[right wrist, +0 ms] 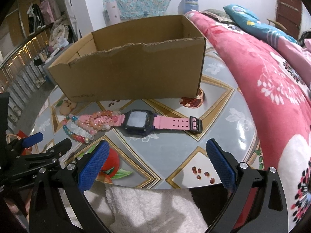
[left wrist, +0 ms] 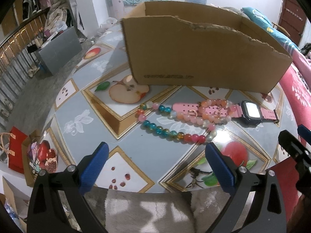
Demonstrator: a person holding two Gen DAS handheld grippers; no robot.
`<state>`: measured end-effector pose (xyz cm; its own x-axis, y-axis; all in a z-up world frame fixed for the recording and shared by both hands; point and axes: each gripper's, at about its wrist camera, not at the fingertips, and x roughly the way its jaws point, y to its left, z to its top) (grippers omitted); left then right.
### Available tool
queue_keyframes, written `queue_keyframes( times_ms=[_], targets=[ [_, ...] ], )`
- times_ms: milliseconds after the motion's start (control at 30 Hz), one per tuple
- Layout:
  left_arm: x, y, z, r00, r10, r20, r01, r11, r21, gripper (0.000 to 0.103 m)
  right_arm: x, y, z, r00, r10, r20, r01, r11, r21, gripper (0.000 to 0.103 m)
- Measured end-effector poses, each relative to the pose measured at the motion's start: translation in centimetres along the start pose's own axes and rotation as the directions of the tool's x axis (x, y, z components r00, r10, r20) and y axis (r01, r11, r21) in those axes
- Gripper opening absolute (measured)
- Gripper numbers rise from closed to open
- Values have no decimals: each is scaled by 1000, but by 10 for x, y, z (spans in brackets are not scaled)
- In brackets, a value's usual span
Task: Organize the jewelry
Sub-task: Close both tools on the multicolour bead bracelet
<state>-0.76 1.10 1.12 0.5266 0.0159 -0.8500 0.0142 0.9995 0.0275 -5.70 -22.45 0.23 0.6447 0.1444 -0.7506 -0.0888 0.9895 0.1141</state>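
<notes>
An open cardboard box [left wrist: 194, 54] stands at the back of the fruit-patterned table [left wrist: 97, 120]; it also shows in the right wrist view [right wrist: 132, 73]. In front of it lie a pink-strapped watch [left wrist: 250, 111] [right wrist: 140, 121] and beaded bracelets: a multicoloured one [left wrist: 165, 130] [right wrist: 75, 134] and an orange-pink one [left wrist: 211, 112] [right wrist: 101, 120] draped over the watch strap. My left gripper [left wrist: 155, 155] is open and empty, just short of the beads. My right gripper [right wrist: 155, 153] is open and empty, just short of the watch.
A pink flowered blanket [right wrist: 272, 89] lies along the table's right side. A white fluffy cloth [right wrist: 151, 209] sits below the near table edge. A red bag [left wrist: 17, 151] and clutter lie on the floor at left. A grey box [left wrist: 60, 52] stands beyond the table.
</notes>
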Motion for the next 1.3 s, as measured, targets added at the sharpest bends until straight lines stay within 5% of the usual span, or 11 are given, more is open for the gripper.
queue_keyframes(
  times_ms=[233, 600, 733, 867, 1300],
  targets=[
    [-10, 16, -2, 995, -58, 84, 56, 998, 28, 97, -4, 6, -1, 991, 127, 29, -126, 991, -38, 93],
    [-6, 47, 15, 941, -311, 136, 322, 945, -64, 97, 16, 38, 5, 921, 390, -30, -391, 918, -67, 55],
    [13, 53, 24, 972, -213, 103, 223, 971, -87, 97, 34, 48, 6, 899, 430, -87, -435, 900, -43, 41],
    [25, 53, 27, 982, -167, 90, 170, 985, -36, 97, 45, 57, 6, 893, 432, -125, -440, 896, -51, 30],
    [46, 34, 32, 988, -155, 24, 150, 977, 148, 41, 66, 71, 6, 903, 393, -174, -414, 904, -108, 22]
  ],
)
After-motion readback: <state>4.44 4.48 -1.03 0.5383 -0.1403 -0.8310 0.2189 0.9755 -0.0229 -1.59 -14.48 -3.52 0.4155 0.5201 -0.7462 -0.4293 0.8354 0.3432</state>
